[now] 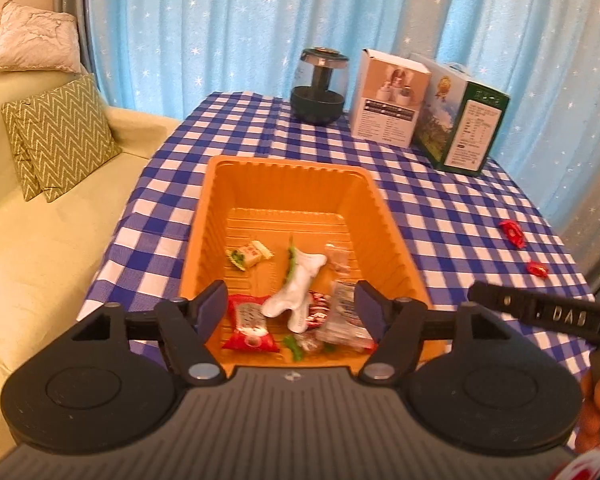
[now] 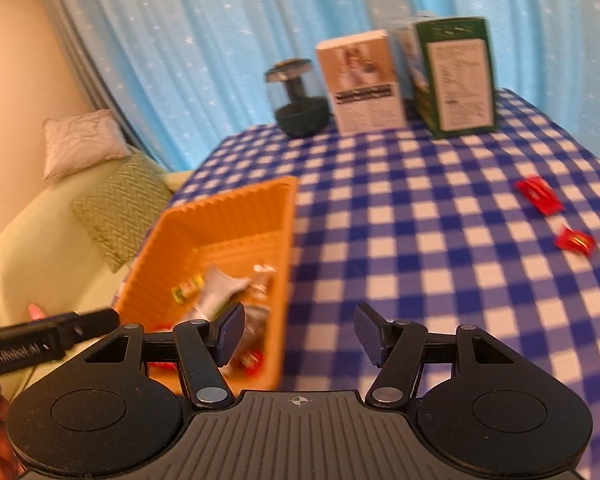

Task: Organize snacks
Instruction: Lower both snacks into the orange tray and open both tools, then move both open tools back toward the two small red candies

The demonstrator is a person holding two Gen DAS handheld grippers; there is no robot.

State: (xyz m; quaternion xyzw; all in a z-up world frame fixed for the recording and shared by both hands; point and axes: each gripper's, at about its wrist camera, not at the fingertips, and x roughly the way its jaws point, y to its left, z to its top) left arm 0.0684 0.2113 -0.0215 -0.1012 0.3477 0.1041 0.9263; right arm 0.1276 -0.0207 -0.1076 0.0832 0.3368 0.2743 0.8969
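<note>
Left wrist view: left hand-held gripper [image 1: 290,304], fingers spread apart and gripping nothing, poised over the near end of the orange tray [image 1: 384,216], which rests on the blue-and-white checked counter [image 1: 460,208]. Inside the tray lie a white wrapper [image 1: 300,286], a small yellow packet [image 1: 250,254] toward the tray's far left, a red packet [image 1: 250,322] at its near left, and clear wrappers [image 1: 342,312] at its near right. 2 red candies, a larger candy [image 1: 513,233] and a smaller candy [image 1: 537,268], sit on the cloth well to the right of the tray. Beyond the tray's far end stand a dark jar [image 1: 320,90], a white box [image 1: 388,98] and a green box [image 1: 462,116]. Right wrist view, blurred: right hand-held gripper [image 2: 298,336], fingers likewise apart and unloaded, just beside the tray's right wall, over bare cloth.
</note>
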